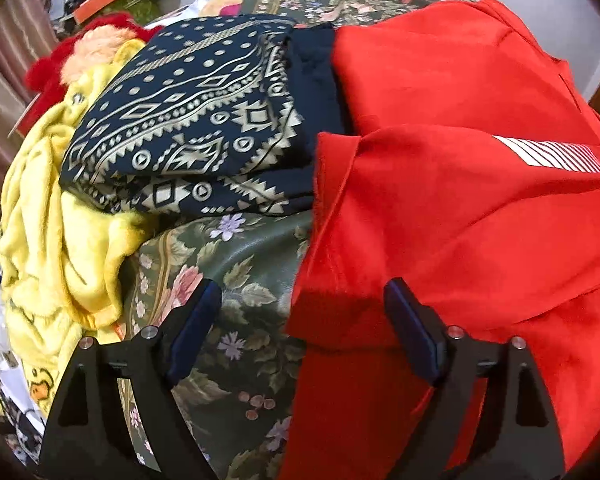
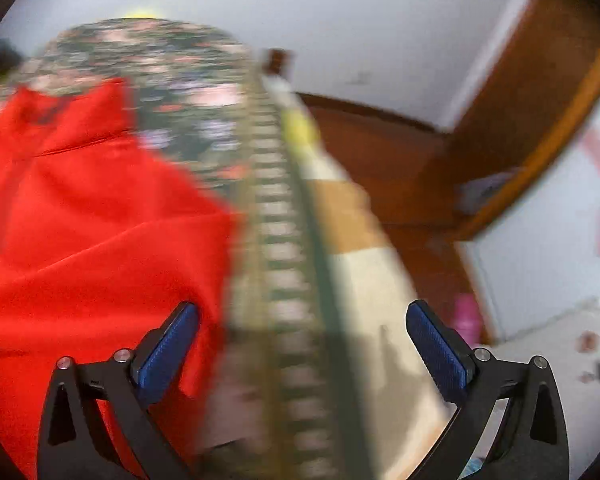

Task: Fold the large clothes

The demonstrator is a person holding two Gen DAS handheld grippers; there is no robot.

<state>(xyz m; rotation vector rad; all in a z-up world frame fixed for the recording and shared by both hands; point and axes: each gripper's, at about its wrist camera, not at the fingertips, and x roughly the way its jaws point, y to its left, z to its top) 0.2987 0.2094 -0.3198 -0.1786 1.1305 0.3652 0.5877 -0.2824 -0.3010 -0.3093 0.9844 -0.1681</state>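
On floral cover (image 1: 236, 264), red garment (image 1: 460, 208) cut off; right view blurred; both claws (image 1: 304, 328) (image 2: 302, 340) apart.

My left black plastic two-finger gripper (image 1: 304, 334) has angular arms with triangular cut-outs, round silver screw heads at the joints and dark navy rubbery pads (image 1: 190, 330). My right black plastic two-finger gripper (image 2: 302, 354) matches it, with brighter blue ribbed pads (image 2: 166, 354).
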